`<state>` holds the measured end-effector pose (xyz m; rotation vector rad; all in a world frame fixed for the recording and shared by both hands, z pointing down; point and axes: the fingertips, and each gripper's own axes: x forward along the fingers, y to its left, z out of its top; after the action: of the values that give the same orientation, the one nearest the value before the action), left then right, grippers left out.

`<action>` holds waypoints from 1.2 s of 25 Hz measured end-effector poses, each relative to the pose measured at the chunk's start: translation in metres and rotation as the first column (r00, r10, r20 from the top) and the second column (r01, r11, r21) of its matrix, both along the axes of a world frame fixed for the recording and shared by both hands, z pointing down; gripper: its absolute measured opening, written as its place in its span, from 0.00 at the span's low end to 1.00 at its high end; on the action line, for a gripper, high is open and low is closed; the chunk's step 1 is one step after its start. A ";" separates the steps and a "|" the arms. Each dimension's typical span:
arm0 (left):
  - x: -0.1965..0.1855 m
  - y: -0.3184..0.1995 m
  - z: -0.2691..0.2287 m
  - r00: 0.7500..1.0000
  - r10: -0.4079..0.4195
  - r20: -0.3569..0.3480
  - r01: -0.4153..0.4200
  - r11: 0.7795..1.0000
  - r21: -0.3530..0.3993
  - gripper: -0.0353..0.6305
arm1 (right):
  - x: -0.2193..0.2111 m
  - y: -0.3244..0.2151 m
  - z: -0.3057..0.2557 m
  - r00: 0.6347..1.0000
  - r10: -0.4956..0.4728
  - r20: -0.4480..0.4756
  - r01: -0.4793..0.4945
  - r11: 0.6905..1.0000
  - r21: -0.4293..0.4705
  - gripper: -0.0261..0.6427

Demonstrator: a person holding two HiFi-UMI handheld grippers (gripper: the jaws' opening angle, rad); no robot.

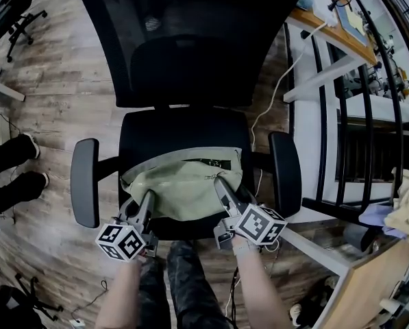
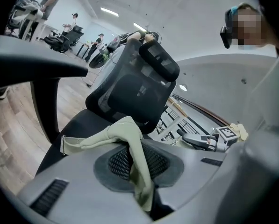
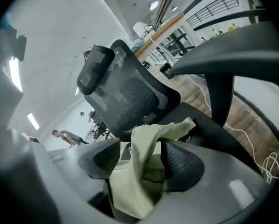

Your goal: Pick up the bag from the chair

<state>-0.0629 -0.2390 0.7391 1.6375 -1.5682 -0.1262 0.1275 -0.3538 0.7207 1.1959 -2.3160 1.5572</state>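
A pale green fabric bag lies on the seat of a black office chair. My left gripper is shut on the bag's near left edge; in the left gripper view a fold of the green bag is pinched between the dark pads. My right gripper is shut on the bag's near right edge. In the right gripper view bunched green bag fabric fills the gap between the pads. A dark label shows on the bag's far side.
The chair's armrests flank the bag. Its mesh backrest stands behind. A white cable trails on the wooden floor at right, beside a black railing and a desk. Someone's shoes are at left.
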 end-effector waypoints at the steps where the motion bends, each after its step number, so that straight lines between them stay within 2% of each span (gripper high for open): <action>1: 0.001 0.001 0.000 1.000 0.006 0.003 -0.006 1.000 0.001 0.10 | -0.001 -0.001 0.002 1.000 -0.003 -0.003 0.003 1.000 -0.010 0.43; 4: 0.003 0.003 0.000 1.000 0.007 0.003 -0.007 1.000 0.003 0.09 | -0.003 0.001 0.006 0.999 -0.035 -0.029 0.035 0.999 -0.012 0.42; 6: 0.003 0.003 0.000 1.000 0.004 0.004 -0.004 1.000 0.005 0.09 | -0.002 0.002 0.008 0.998 -0.049 -0.041 0.048 0.999 -0.002 0.27; 12: 0.008 0.000 -0.006 1.000 0.010 -0.009 -0.010 1.000 0.021 0.09 | -0.003 0.006 -0.004 0.995 -0.098 0.003 0.098 0.994 0.058 0.19; 15: 0.013 -0.006 -0.017 0.999 0.031 -0.028 -0.029 0.999 0.044 0.09 | -0.006 0.007 -0.020 0.993 -0.108 0.038 0.103 0.990 0.101 0.17; 20: 0.016 -0.023 -0.045 0.995 0.078 -0.057 -0.072 0.992 0.104 0.08 | 0.000 0.002 -0.044 0.995 -0.052 0.086 0.041 0.991 0.131 0.16; 26: 0.015 -0.029 -0.076 0.994 0.105 -0.034 -0.099 0.983 0.154 0.07 | 0.005 0.007 -0.071 0.990 -0.017 0.137 -0.002 0.991 0.134 0.15; 30: 0.011 -0.036 -0.098 0.991 0.133 -0.023 -0.126 0.975 0.184 0.07 | 0.003 0.006 -0.093 0.990 -0.018 0.140 -0.006 0.986 0.168 0.15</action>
<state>-0.0520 -0.2751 0.6407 1.8651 -1.4535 -0.2338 0.1304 -0.3473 0.6276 1.1449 -2.5848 1.5165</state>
